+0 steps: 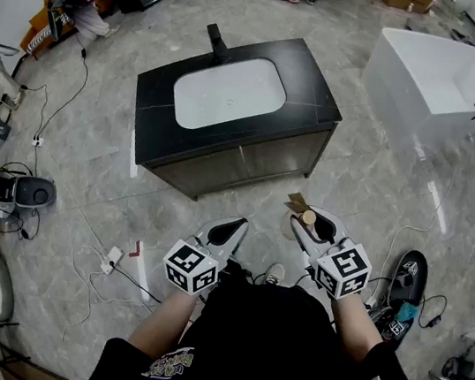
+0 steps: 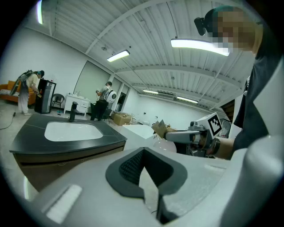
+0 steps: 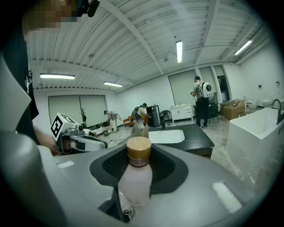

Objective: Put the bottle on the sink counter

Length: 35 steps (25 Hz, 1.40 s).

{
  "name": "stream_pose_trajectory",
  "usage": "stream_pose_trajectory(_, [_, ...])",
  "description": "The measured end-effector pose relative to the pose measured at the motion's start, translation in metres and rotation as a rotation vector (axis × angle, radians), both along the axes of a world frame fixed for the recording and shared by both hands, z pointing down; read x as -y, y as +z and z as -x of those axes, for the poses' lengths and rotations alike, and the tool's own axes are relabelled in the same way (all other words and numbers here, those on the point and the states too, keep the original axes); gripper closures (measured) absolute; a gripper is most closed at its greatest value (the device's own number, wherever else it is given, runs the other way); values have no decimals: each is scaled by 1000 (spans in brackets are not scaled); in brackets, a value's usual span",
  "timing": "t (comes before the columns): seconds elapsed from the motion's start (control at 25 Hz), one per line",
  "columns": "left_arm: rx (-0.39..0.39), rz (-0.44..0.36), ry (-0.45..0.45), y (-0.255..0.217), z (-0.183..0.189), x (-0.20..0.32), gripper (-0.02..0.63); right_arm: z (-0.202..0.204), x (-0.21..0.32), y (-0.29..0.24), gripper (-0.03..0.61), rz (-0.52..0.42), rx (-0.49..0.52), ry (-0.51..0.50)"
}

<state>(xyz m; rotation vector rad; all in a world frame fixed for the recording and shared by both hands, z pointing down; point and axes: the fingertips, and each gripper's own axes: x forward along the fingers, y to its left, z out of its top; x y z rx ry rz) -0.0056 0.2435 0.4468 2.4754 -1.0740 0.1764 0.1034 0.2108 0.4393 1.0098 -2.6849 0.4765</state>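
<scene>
The bottle (image 3: 135, 177) is off the counter (image 1: 315, 94), out over the floor in front of its near edge and toward its right front corner, with open floor between the two. It lies along the jaws of the right gripper (image 1: 310, 226), and its long axis runs with them. The wooden cap leads and points at the counter, and the base sits back near the gripper's body, so the bottle looks closer to lying than to standing.

The right jaws stand wide and clamp the bottle's pale body on both sides. From this gripper the counter lies straight ahead and slightly left. The white basin (image 1: 228, 94) is set in the middle of its top, and the faucet (image 1: 217, 45) stands at the far edge.

The left gripper (image 1: 224, 232) hangs just beside the right one, facing the middle of the counter's front. Its jaws are drawn together on nothing.

The coming move is probably a reach forward over the near edge. The bottle then likely has to be tipped cap-up, so that its base meets the dark top beside the basin.
</scene>
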Motion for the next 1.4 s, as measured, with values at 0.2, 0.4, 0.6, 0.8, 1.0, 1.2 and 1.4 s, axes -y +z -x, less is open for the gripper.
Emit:
stream_pose_trajectory(0.2, [-1, 3, -5, 2, 3, 4, 612, 1, 5, 1, 416, 2, 4, 6])
stream_pose_trajectory(0.4, [-4, 4, -10, 2, 2, 6, 612, 1, 7, -1, 416, 0, 20, 1])
stream_pose_trajectory(0.6, [-5, 5, -16, 3, 3, 9, 612, 1, 10, 1, 416, -1, 17, -7])
stream_pose_trajectory(0.8, [-5, 6, -21, 4, 0, 11, 612, -1, 13, 1, 416, -2, 17, -14])
stream_pose_trajectory(1.0, [-3, 0, -23, 2, -6, 16, 612, -5, 16, 0, 416, -4, 17, -20])
stream_pose_trajectory(1.2, [5, -5, -20, -1, -13, 19, 614, -13, 21, -3, 416, -12, 28, -14])
stream_pose_trajectory(1.4, [6, -6, -17, -2, -22, 26, 613, -21, 27, -5, 416, -10, 31, -14])
